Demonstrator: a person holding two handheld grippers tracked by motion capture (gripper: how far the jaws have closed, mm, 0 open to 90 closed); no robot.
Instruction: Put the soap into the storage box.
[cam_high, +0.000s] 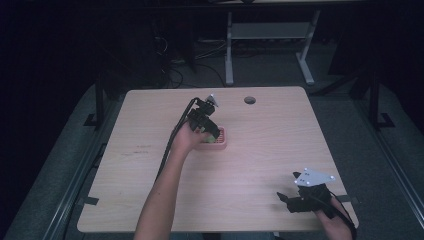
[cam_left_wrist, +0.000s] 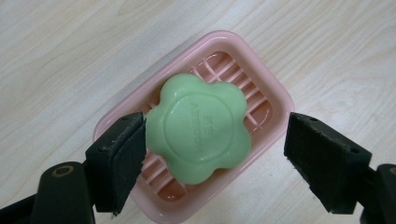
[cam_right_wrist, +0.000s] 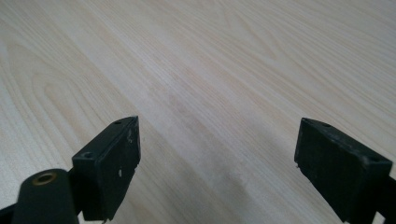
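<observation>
Here, left gripper (cam_left_wrist: 215, 140) spread around glossy flower-shaped green soap (cam_left_wrist: 198, 127) — in ribbed pink dish (cam_left_wrist: 275, 93); right gripper (cam_right_wrist: 217, 163) spread — bare woodgrain table (cam_right_wrist: 210, 56).

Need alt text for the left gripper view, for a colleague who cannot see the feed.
A green flower-shaped soap bar lies in a pink slatted soap dish on a pale wooden table. The left tongs are open around it, one black jaw at the soap's edge, the other clear of the dish.

soap (cam_left_wrist: 201, 128) in soap dish (cam_left_wrist: 275, 95), dish mid-table (cam_high: 260, 165); right gripper (cam_high: 295, 197) near front-right corner
</observation>
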